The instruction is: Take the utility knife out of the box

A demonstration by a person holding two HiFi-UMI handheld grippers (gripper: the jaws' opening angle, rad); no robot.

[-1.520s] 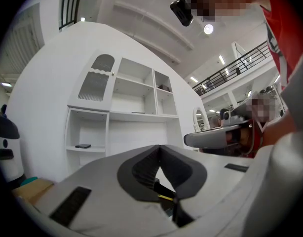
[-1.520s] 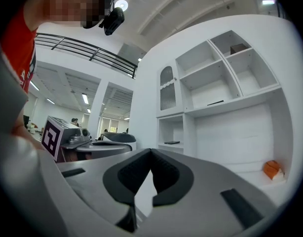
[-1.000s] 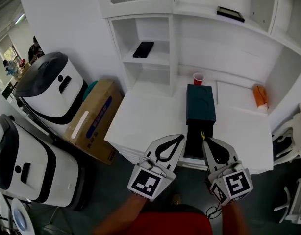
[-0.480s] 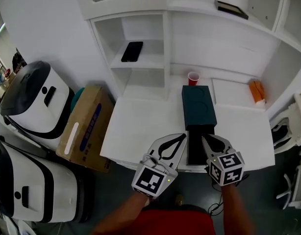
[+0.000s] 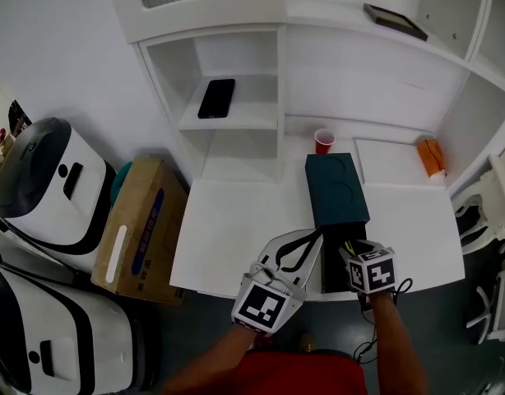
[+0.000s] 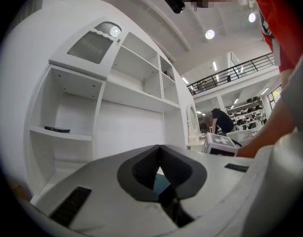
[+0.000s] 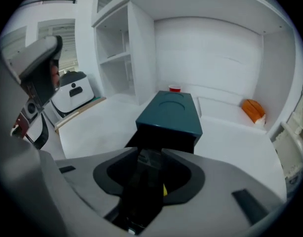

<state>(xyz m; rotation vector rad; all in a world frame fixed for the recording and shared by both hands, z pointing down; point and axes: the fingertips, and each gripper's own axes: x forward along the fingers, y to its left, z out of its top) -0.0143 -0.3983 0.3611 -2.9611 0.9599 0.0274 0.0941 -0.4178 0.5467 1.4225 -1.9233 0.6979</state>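
Note:
A dark teal box (image 5: 339, 189) lies on the white desk (image 5: 236, 229), its black drawer (image 5: 333, 262) pulled out toward the front edge. In the drawer lies the utility knife (image 7: 141, 186), black with a yellow spot. My right gripper (image 5: 351, 252) tilts down over the drawer. Its jaws are opening, and the knife shows between them without either pad pressing on it. My left gripper (image 5: 312, 234) is level just left of the drawer, its tips together and nothing in them. The left gripper view shows those shut tips (image 6: 159, 147) and the marker cube (image 6: 218, 143) of the right gripper.
A red cup (image 5: 324, 141) stands behind the box and an orange object (image 5: 431, 156) lies at the back right. A phone (image 5: 215, 98) rests on a shelf. A cardboard box (image 5: 137, 229) and white machines (image 5: 39, 183) stand on the floor at the left.
The right gripper has dropped and tipped down over the open drawer, and its jaws have spread. The left gripper has moved forward to the drawer's left side.

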